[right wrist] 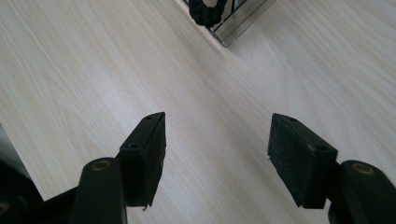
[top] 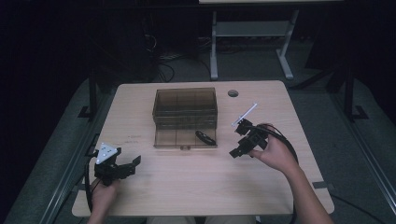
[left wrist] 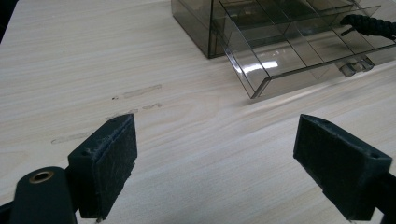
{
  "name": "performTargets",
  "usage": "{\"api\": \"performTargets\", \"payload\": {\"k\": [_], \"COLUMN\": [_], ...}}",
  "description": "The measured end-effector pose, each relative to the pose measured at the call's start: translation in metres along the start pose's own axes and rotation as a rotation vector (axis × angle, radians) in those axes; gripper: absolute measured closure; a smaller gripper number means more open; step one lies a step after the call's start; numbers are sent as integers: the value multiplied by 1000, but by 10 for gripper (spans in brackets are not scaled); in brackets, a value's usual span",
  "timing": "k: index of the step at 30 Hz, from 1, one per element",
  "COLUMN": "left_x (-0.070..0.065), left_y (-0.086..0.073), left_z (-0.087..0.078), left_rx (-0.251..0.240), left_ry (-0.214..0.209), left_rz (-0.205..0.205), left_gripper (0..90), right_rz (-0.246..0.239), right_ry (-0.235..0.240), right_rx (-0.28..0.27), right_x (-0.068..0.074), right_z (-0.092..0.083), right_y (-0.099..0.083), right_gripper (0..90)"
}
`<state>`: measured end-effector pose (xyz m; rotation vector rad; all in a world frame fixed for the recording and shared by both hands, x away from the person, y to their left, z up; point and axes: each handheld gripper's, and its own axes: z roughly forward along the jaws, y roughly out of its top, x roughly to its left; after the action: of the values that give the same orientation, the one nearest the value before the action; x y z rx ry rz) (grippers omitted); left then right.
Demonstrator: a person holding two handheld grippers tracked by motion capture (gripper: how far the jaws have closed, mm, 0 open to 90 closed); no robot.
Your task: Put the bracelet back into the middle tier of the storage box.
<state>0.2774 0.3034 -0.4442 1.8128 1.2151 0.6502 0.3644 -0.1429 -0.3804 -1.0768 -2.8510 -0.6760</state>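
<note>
A smoky clear plastic organizer box stands mid-table with its lower drawer pulled out toward me. A black braided cord lies in the drawer's right compartment; the same cord shows at the top right of the left gripper view, and the cord sits at the top of the right gripper view. My left gripper rests near the front left of the table, open and empty. My right gripper hovers right of the drawer, open and empty.
The light wood table has a round cable hole behind the box. A white rod juts up from the right gripper. Another desk's frame stands behind on the grey floor.
</note>
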Motion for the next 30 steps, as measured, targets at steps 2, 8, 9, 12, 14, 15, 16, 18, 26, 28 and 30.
{"api": "performTargets", "payload": {"k": [2,8,9,12,14,15,16,18,26,28,30], "left_x": [0,-1,-1,-1,-1,-1,-1,-1,-1,-2,-2], "left_y": [0,0,0,0,0,0,0,0,0,0,0], "left_z": [0,0,0,0,1,1,1,1,1,1,1], "left_rx": [3,8,9,12,11,9,9,10,9,8,8], "left_ry": [0,-2,-1,-1,-1,-1,-1,-1,-1,-1,-2], "left_rz": [1,4,4,4,4,4,4,5,7,4,3], "left_gripper": [131,131,131,131,131,131,131,131,131,131,131], "right_rz": [-1,5,6,11,15,16,16,20,41,50,56], "right_ry": [-3,-7,-7,-3,-2,-3,-3,-3,1,3,4], "right_rx": [3,7,9,8,10,10,10,4,0,0,-4], "right_x": [0,-1,-1,-2,-2,-2,-2,-2,-5,-6,-7], "right_z": [-1,1,2,4,5,5,5,5,9,10,11], "right_y": [-3,-13,-15,-21,-24,-26,-26,-29,-43,-48,-52], "right_gripper": [366,366,366,366,365,365,365,365,364,364,364]}}
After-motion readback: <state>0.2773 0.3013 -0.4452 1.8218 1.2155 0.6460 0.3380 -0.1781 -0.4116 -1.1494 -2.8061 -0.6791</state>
